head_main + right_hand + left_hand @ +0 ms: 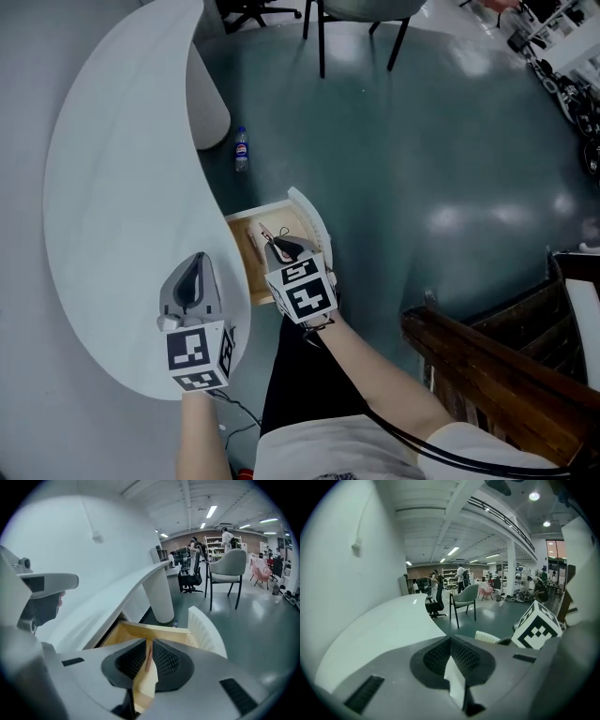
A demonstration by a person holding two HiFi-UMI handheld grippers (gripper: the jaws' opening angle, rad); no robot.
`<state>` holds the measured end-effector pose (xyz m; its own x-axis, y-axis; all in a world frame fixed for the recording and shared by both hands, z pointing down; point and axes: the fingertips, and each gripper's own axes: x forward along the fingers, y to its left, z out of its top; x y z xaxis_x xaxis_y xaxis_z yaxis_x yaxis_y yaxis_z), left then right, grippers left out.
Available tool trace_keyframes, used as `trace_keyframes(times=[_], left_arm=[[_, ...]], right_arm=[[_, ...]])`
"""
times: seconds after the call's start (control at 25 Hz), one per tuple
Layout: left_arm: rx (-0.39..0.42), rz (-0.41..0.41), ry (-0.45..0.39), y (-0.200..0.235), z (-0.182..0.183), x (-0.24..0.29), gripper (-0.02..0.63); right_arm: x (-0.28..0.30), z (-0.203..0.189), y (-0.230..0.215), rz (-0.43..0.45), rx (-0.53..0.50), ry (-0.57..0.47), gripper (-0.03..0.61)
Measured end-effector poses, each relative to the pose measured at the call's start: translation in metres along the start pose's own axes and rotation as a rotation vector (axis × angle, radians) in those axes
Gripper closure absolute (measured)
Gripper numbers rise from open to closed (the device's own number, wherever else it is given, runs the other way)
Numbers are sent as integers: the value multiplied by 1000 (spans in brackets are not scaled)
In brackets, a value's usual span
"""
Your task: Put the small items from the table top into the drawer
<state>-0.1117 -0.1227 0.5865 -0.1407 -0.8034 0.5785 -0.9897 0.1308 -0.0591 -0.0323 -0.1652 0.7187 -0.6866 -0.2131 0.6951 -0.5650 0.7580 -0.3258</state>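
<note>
**A:** Fingers, both sides?

**B:** The left gripper (pixel 195 267) is hanging over the worktop (pixel 112 187) near its near edge. Its fingers are pressing together and nothing is showing between them. The right gripper (pixel 281 247) is hovering over the open drawer (pixel 246 272), which is jutting out from under the worktop's right edge. Those fingers are sitting all but shut, with only a slit between them.

**A:** Anything in the slit?

**B:** A thin reddish stick (pixel 148 660) is lining up with it (I am reading it as lying on the drawer floor, seen through the gap; whether it is pinched, I cannot tell). No small item is showing on the worktop, so I am judging the load to be in the drawer.

**A:** Then what is worrying you?

**B:** Three things.
1. If the stick is in fact being pinched, any rise of the right gripper is going to carry it back out.
2. The drawer front (pixel 314 220) is curving, so shut fingertips pushing off-centre are likely to skid along it or skew the drawer in its runners.
3. The stick is lying aslant, so an end riding up a wall is risking a jam at the worktop's edge.

**A:** And the left side?

**B:** It is looking idle. The only hazard there is it drifting into the drawer's path.
</note>
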Motion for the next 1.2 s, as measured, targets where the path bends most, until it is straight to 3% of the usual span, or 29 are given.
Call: trace_keyframes(times=[0.28, 0.68, 0.84, 1.2], left_arm=[[-46, 23, -42, -43, 12, -64, 594], [-52, 77, -157, -86, 64, -162, 594], [-63, 85, -195, -109, 72, -209, 594], [-87, 133, -251, -128, 87, -284, 594]], right_arm=[[-103, -3, 8, -1, -26, -51, 543], [-248, 37, 48, 18, -123, -215, 543], [-307, 48, 74, 63, -143, -314, 543], [-381, 46, 117, 154, -145, -410, 543]])
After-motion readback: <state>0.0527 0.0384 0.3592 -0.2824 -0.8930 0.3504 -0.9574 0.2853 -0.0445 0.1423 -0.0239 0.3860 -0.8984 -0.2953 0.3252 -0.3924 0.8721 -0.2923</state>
